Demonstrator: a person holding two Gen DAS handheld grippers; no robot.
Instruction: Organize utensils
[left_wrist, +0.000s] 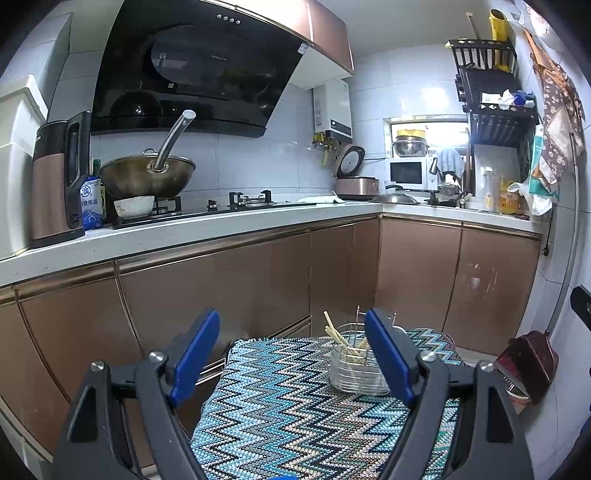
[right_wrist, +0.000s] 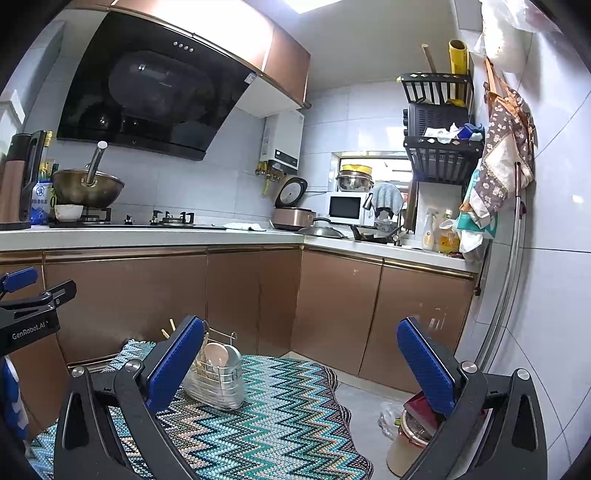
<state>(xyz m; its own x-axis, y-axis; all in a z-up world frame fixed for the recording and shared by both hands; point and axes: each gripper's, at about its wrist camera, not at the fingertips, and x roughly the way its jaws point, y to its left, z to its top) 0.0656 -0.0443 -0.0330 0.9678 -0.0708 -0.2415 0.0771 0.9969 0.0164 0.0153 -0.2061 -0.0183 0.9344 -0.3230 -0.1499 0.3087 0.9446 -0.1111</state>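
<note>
A wire utensil holder (left_wrist: 352, 369) stands on a zigzag-patterned cloth (left_wrist: 291, 402) and holds wooden chopsticks (left_wrist: 338, 334). In the right wrist view the holder (right_wrist: 218, 380) also shows a pale spoon (right_wrist: 217, 355) and chopsticks (right_wrist: 168, 330). My left gripper (left_wrist: 291, 328) is open and empty, raised above the cloth, with the holder just behind its right finger. My right gripper (right_wrist: 301, 339) is open wide and empty, to the right of the holder. The left gripper's body (right_wrist: 26, 310) shows at the left edge of the right wrist view.
Copper-fronted cabinets (left_wrist: 258, 280) under a white counter (left_wrist: 207, 225) run behind the cloth. A wok (left_wrist: 147, 177), a bowl (left_wrist: 133, 205), a kettle (left_wrist: 55, 181) and a rice cooker (left_wrist: 356, 181) are on it. A red bin (right_wrist: 417, 424) and bag sit on the floor right.
</note>
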